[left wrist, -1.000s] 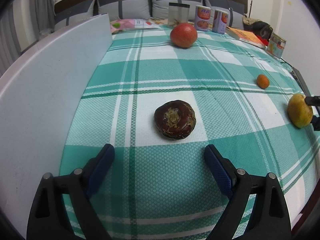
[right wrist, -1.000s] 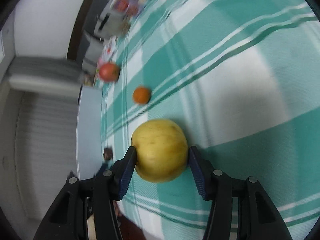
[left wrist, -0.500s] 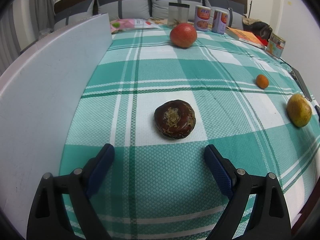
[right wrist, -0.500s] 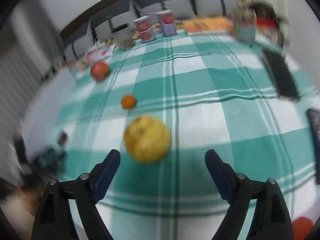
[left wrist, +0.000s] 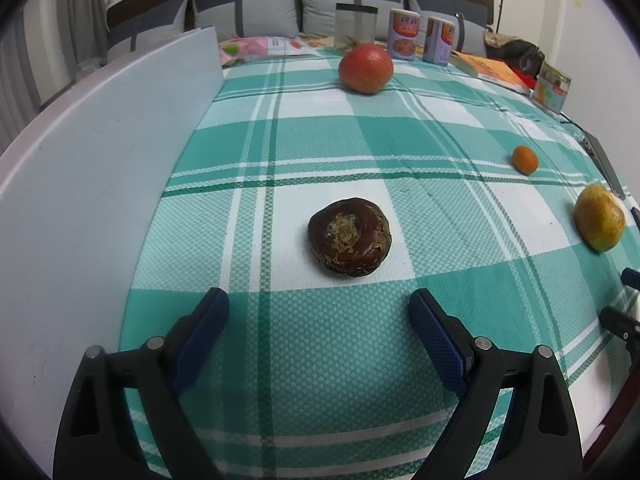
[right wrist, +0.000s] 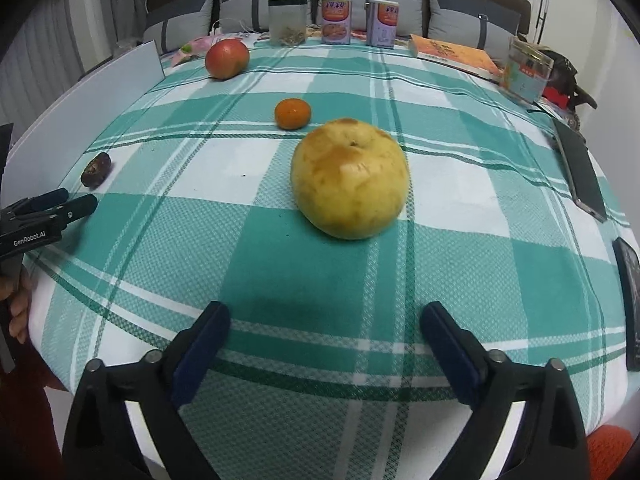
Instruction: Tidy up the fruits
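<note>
Right gripper spread wide, blue pads bare, nothing between them; jaws just opened, with the round yellow-brown pear-like fruit now clear of the pads and resting on the green-and-white checked tablecloth a little ahead, about centred on the gap. Left gripper likewise wide apart and empty, hovering just short of the dark brown flattened fruit with a papery crown, which lies on a white square of the cloth straight ahead of the gap.

Judged early to midway: yellow fruit set down near the small orange mandarin, which sits just behind it. Large red-orange round fruit well apart at the far side near the tins, dark brown one well apart to the left. No container for fruit visible; final arrangement unclear. Probably left: gathering the scattered two toward the others.
</note>
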`<action>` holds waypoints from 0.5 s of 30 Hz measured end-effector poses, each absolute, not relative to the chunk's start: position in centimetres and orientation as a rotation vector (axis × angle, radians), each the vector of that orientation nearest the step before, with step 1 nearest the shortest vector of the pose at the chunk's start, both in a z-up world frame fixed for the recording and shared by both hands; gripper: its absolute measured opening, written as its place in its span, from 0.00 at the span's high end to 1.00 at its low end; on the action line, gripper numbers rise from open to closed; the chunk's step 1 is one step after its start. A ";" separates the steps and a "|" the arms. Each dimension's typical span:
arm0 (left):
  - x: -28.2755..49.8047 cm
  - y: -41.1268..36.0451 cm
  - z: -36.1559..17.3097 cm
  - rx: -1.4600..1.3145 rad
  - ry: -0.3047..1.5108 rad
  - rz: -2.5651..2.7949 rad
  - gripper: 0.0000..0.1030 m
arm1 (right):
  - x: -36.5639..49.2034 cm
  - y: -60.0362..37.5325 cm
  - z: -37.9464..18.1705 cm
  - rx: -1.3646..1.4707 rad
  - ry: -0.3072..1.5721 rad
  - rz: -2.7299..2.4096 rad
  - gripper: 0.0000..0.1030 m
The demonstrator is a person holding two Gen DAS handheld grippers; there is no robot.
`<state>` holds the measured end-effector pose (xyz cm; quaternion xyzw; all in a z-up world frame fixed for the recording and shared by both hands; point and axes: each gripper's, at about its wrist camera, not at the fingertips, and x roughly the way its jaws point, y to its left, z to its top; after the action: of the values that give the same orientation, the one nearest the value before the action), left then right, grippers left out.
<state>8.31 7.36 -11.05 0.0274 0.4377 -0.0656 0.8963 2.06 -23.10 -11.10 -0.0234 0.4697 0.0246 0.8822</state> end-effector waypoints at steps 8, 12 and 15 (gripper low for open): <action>8.3 7.3 -11.1 0.057 0.907 -0.136 0.10 | 1.8 -23.0 -11.2 -0.040 0.938 0.040 0.00; 8.3 7.3 -11.1 0.057 0.907 -0.136 0.10 | 1.8 -23.0 -11.3 -0.038 0.928 0.039 0.00; 8.3 7.4 -11.1 0.054 0.908 -0.139 0.09 | 1.8 -23.0 -11.3 -0.035 0.925 0.038 0.00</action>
<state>8.28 7.35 -11.09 0.0262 0.4379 -0.0670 0.8961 1.81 -22.99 -11.26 -0.0170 0.4460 0.0185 0.8947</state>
